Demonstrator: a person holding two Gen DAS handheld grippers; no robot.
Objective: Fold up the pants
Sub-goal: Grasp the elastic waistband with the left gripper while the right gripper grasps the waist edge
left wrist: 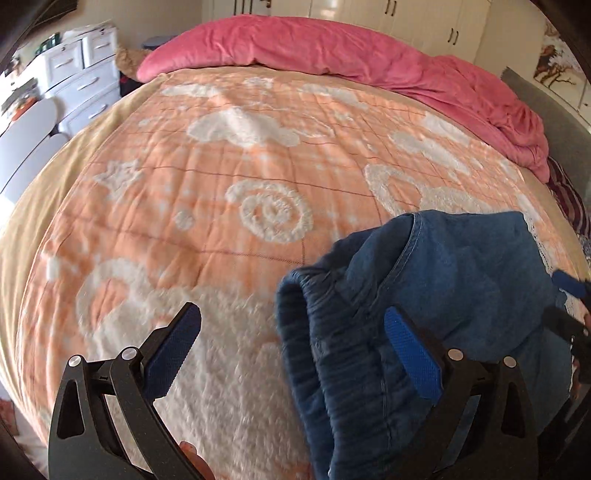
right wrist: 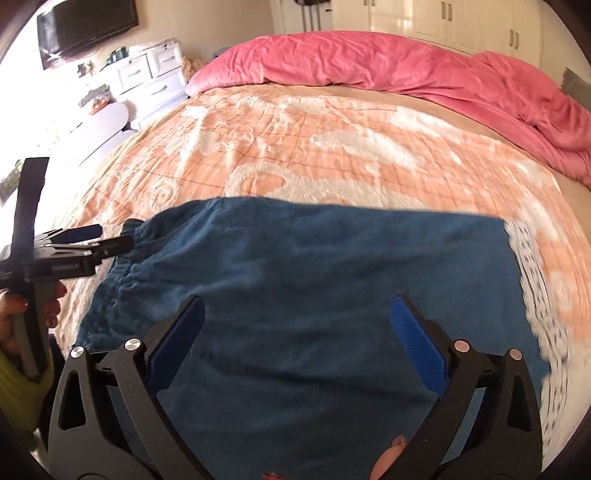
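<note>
Blue denim pants with white lace at the hem lie folded on the orange and white blanket. Their elastic waistband points left. My right gripper hovers open above the middle of the pants, holding nothing. My left gripper sits at the waistband end. In the left wrist view the left gripper is open, and the bunched waistband lies between its fingers, with the right finger over the denim. One of the right gripper's fingers shows at the far right edge.
A crumpled pink duvet lies along the far side of the bed. A white dresser and a white chair stand to the left, with a wall TV above. Wardrobe doors line the back wall. A hand holds the left gripper.
</note>
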